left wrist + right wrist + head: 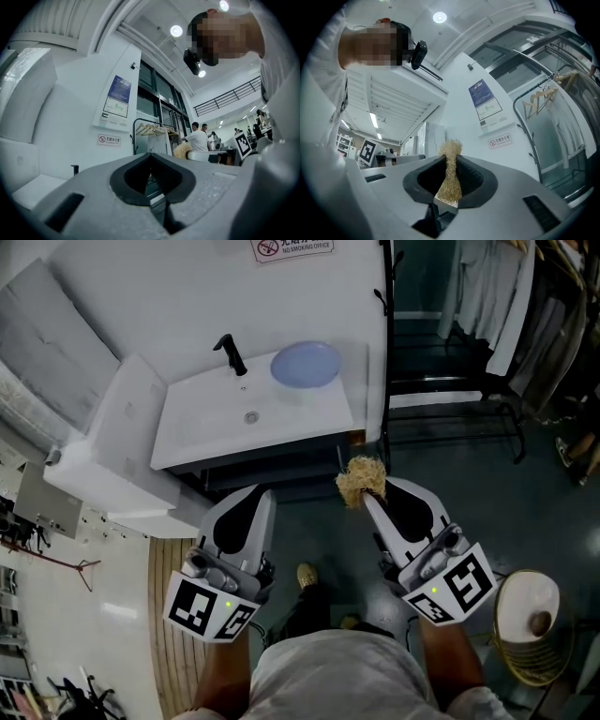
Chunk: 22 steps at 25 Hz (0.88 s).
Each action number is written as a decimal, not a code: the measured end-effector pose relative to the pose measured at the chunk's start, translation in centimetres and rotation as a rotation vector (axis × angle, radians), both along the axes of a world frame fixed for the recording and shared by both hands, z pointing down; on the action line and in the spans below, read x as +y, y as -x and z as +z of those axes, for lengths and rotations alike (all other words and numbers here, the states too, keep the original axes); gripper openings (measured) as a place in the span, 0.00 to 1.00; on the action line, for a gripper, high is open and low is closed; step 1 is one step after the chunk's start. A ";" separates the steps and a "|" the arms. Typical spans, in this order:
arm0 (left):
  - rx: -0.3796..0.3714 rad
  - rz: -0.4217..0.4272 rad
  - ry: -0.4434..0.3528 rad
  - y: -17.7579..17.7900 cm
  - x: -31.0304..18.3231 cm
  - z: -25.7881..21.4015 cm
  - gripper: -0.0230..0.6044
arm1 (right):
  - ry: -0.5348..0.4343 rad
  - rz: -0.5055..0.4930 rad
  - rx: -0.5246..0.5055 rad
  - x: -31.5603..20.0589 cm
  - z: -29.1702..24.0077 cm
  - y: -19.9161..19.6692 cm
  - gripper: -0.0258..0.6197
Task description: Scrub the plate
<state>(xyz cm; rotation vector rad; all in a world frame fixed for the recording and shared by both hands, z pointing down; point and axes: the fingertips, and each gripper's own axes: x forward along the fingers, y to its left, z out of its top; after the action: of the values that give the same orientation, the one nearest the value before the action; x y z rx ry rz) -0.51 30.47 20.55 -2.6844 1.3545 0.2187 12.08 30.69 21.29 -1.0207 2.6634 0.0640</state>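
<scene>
A pale blue plate [306, 365] lies on the right side of the white sink [206, 432], beside the black faucet [230, 354]. My right gripper [362, 493] is shut on a tan fibre scrubber [361, 479], held in the air in front of the sink, below the plate. The scrubber [450, 174] shows squeezed between the black pads [473, 180] in the right gripper view. My left gripper [265, 495] is shut with nothing in it, level with the right one, in front of the sink's front edge. Its jaws [151, 176] meet in the left gripper view.
A white counter block [122, 442] adjoins the sink on the left. A black clothes rack [469, 352] with hanging garments stands at the right. A round gold stool [527, 626] is on the dark floor at lower right. Wooden flooring [169, 615] lies at lower left.
</scene>
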 end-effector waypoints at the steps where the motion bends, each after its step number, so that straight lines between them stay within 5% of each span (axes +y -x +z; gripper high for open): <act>1: 0.002 0.004 -0.002 0.3 -0.8 0.0 0.06 | 0.000 0.005 0.004 -0.8 0.0 0.2 0.13; 22: 0.025 0.083 -0.013 12.0 -19.5 0.0 0.06 | 0.044 0.098 0.055 -18.5 0.7 11.4 0.13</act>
<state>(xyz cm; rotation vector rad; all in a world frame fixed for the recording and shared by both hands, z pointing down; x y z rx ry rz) -12.56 10.96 20.53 -2.7387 1.2453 0.2695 0.71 12.23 21.95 -1.1803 2.6737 0.0543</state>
